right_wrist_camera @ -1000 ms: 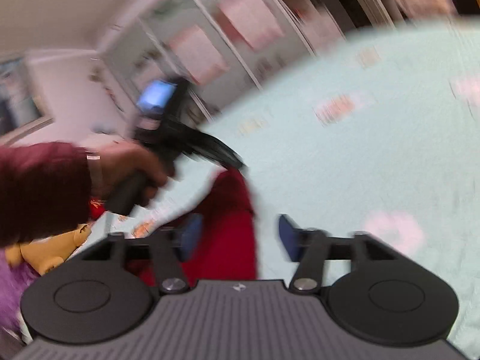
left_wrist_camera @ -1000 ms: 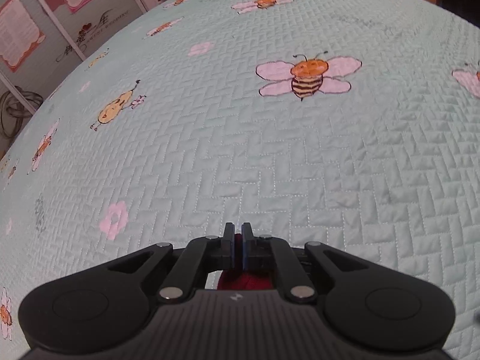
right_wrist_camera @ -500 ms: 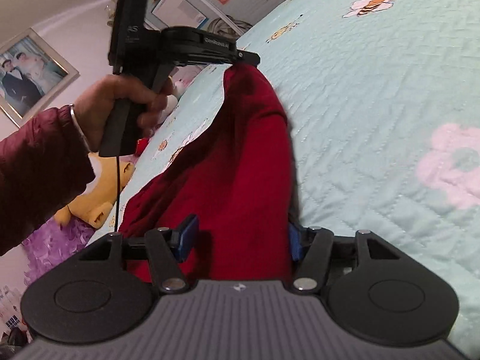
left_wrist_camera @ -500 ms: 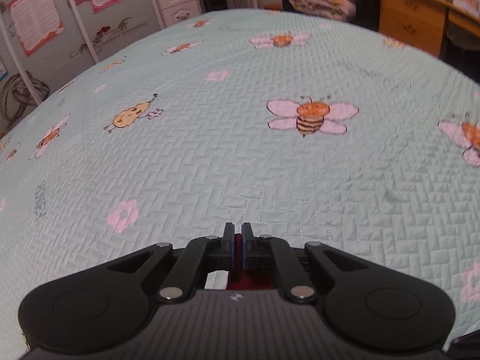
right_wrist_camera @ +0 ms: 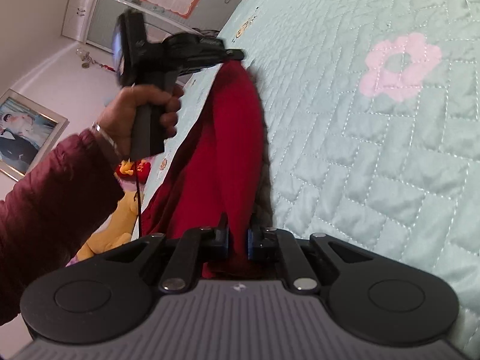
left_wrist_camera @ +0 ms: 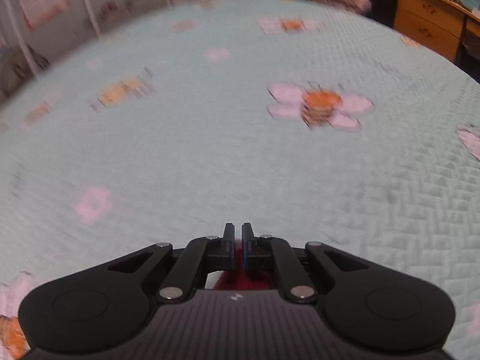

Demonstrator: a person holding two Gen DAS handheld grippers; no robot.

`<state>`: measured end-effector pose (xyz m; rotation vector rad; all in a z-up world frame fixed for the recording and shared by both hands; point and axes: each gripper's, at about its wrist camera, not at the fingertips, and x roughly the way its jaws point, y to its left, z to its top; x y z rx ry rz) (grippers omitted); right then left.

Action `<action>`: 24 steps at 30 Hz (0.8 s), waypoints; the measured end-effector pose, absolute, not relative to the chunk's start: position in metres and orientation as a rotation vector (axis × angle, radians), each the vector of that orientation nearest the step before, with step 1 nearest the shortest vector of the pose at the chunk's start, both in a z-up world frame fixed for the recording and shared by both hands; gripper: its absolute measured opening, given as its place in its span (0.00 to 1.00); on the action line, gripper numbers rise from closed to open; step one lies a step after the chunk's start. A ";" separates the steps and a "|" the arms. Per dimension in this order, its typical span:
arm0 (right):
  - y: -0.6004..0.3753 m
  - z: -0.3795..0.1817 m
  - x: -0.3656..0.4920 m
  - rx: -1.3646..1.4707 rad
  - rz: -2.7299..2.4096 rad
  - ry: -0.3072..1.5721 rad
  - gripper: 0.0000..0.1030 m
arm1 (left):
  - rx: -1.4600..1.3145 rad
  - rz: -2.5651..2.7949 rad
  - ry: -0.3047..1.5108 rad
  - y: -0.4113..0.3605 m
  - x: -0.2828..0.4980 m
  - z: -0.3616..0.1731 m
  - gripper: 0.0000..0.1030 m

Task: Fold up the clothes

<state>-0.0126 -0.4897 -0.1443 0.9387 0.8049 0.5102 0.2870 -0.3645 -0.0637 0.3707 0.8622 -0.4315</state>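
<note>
Red garment (right_wrist_camera: 228, 150) hangs between both grippers, in right view only.

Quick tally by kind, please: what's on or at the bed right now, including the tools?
Hand-held grippers: 2, left and right, both clamped on the garment
Red garment: 1
Quilted bedspread: 1
Yellow plush toy: 1
Total: 5

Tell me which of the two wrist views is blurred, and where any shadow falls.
Left wrist view: motion-smeared, the bee print on the quilt streaked, only the left gripper crisp. Right wrist view: mostly sharp, slight blur on the other gripper in the hand; the red garment casts a dark shadow along its right edge onto the quilt.
</note>
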 end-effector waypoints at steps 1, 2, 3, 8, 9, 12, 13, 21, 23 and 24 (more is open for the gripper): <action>-0.491 -0.146 -0.012 0.957 0.514 0.804 0.09 | 0.363 -0.427 0.861 -0.362 0.287 -0.062 0.12; -0.492 -0.148 -0.011 0.982 0.518 0.802 0.09 | 0.352 -0.419 0.852 -0.358 0.287 -0.059 0.17; -0.492 -0.149 -0.013 1.007 0.518 0.800 0.09 | 0.315 -0.400 0.829 -0.345 0.282 -0.051 0.28; -0.492 -0.147 -0.012 1.023 0.502 0.790 0.11 | 0.087 -0.290 0.682 -0.270 0.250 -0.004 0.57; -0.494 -0.144 -0.015 1.003 0.494 0.785 0.12 | 0.046 -0.275 0.657 -0.254 0.237 0.003 0.59; -0.506 -0.135 -0.027 0.933 0.457 0.762 0.15 | -0.024 -0.294 0.654 -0.210 0.192 0.003 0.60; -0.510 -0.129 -0.032 0.901 0.430 0.739 0.19 | -0.028 -0.289 0.667 -0.200 0.177 -0.005 0.60; -0.480 -0.066 0.038 0.715 0.450 0.572 0.18 | -0.115 -0.228 0.690 -0.127 0.094 -0.055 0.58; -0.470 -0.064 0.084 0.769 0.515 0.569 0.19 | -0.175 -0.225 0.659 -0.116 0.090 -0.060 0.59; -0.466 -0.072 0.108 0.786 0.523 0.594 0.19 | -0.200 -0.220 0.649 -0.112 0.090 -0.063 0.58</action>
